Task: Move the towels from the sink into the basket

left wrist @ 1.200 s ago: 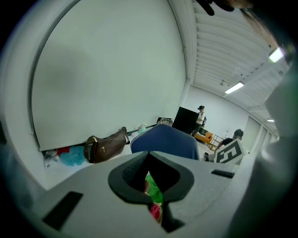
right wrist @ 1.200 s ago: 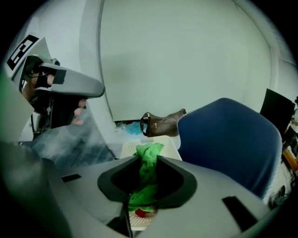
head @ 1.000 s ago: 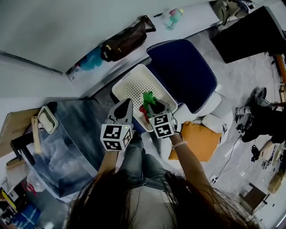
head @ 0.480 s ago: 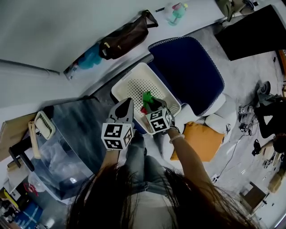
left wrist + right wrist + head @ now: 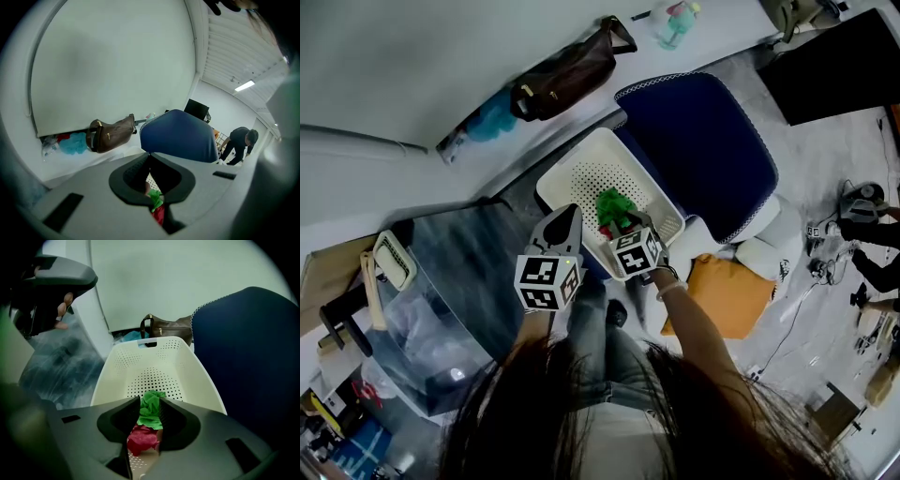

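A white perforated basket (image 5: 581, 173) stands on the floor in front of me. My right gripper (image 5: 623, 225) points steeply down into it, by its near right wall. A green towel (image 5: 150, 408) fills the gap between its pads, and a red towel (image 5: 143, 437) bunches just beneath. The jaws have just been opening, with both towels still between them. The green towel (image 5: 614, 204) spreads onto the basket floor (image 5: 154, 376). My left gripper (image 5: 563, 217) hovers to the left, over the basket's near rim, shut and empty (image 5: 149, 155).
A clear tub with a dark bottom (image 5: 441, 309) sits at my left on a counter. A blue chair (image 5: 703, 150) stands right behind the basket, a brown bag (image 5: 572, 70) lies by the wall, and an orange cushion (image 5: 722, 295) is on the floor at right.
Both grippers have sunk, the right one more. The green towel now reaches lower into the basket. The left gripper has stayed shut.
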Available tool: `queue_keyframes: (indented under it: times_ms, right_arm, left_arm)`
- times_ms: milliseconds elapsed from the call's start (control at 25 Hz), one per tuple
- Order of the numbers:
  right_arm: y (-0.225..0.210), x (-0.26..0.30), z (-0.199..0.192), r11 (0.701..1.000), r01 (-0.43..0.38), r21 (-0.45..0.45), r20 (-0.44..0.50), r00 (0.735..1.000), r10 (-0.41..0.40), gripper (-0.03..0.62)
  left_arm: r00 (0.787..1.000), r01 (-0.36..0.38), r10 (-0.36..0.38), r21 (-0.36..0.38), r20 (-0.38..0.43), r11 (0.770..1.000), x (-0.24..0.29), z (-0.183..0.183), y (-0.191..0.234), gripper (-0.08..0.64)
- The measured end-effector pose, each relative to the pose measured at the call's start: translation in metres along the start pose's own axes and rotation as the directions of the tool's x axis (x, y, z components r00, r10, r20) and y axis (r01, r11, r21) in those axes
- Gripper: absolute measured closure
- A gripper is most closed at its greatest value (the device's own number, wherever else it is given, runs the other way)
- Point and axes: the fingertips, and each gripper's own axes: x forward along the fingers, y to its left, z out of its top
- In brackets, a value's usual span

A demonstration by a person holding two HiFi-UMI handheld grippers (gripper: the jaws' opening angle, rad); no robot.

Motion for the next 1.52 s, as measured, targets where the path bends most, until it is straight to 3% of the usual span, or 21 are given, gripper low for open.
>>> queue_keyframes:
  times_ms: [880, 1520]
  right_arm:
    - [0.017, -0.108, 0.0, 0.996, 0.048, 0.076, 0.227, 0.972, -0.064, 0.491]
    - [0.039, -0.214, 0.009, 0.988, 0.114, 0.107, 0.42, 0.895, -0.149, 0.554]
  left_arm:
    - [0.996, -0.011, 0.005, 0.07, 0.084, 0.997, -0.07, 0.008, -0.071, 0.551]
    - [0.989, -0.016, -0.004, 0.13, 0.151, 0.991, -0.134, 0.014, -0.143, 0.551]
